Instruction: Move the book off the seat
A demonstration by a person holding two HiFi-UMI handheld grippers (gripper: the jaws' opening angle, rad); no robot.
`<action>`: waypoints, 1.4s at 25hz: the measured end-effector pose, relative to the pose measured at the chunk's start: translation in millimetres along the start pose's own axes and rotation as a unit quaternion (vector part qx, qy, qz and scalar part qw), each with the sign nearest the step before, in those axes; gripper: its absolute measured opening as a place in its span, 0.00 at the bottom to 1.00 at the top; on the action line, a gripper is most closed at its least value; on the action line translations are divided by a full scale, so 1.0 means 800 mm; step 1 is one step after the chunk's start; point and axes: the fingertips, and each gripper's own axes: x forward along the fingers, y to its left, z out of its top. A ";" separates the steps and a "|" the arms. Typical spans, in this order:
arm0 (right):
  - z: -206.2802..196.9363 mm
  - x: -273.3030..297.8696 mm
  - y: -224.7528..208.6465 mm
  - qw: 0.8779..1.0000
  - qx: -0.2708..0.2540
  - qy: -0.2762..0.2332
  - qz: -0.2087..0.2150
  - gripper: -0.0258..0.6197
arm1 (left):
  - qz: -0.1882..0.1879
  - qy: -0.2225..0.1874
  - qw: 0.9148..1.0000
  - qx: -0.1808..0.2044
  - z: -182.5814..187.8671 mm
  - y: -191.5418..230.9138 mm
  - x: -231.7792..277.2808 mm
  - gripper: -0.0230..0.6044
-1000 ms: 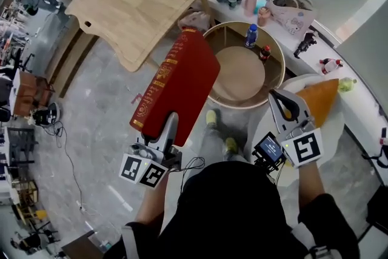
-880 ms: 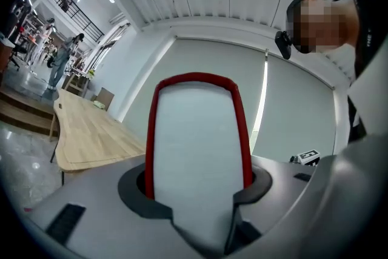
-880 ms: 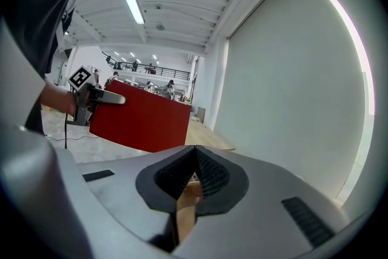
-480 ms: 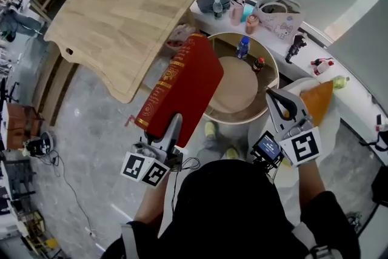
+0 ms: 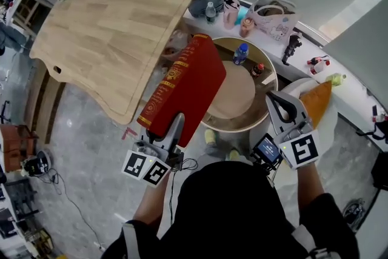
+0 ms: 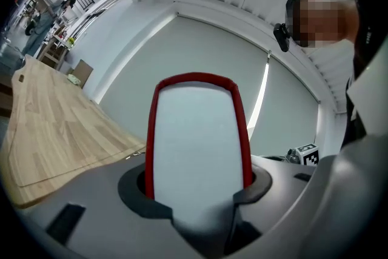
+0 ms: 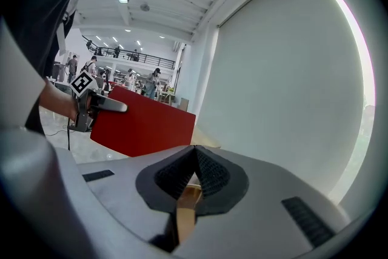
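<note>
My left gripper (image 5: 173,127) is shut on the lower end of a thick red book (image 5: 185,91) with gold print on its spine. It holds the book in the air, slanting over the gap between the wooden table and the round seat (image 5: 236,97). In the left gripper view the book's white page edge (image 6: 194,142) stands upright between the jaws. My right gripper (image 5: 274,96) hovers at the seat's right rim, shut and empty. Its view shows the pads meeting (image 7: 195,151), with the book (image 7: 142,127) and the left gripper (image 7: 106,105) off to the left.
A large light-wood table top (image 5: 109,39) lies to the left. A blue bottle (image 5: 240,53) and a dark bottle (image 5: 257,70) stand at the round seat's far rim. An orange cushion (image 5: 315,103) lies at the right. A ledge (image 5: 273,24) behind holds bags and small items.
Both grippers have moved forward across the floor with the book still in the left one. The table and the round seat now lie closer under them.
</note>
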 end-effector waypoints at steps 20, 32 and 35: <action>-0.029 0.033 -0.079 0.998 0.007 0.036 -0.047 0.06 | -0.040 0.115 0.992 -0.027 -0.100 0.033 0.113 0.43; -0.126 0.063 -0.128 0.997 0.033 0.054 -0.049 0.06 | -0.061 0.231 0.965 -0.111 -0.281 0.055 0.186 0.43; -0.159 0.075 -0.135 0.996 0.045 0.058 -0.044 0.06 | -0.059 0.259 0.956 -0.123 -0.335 0.075 0.199 0.43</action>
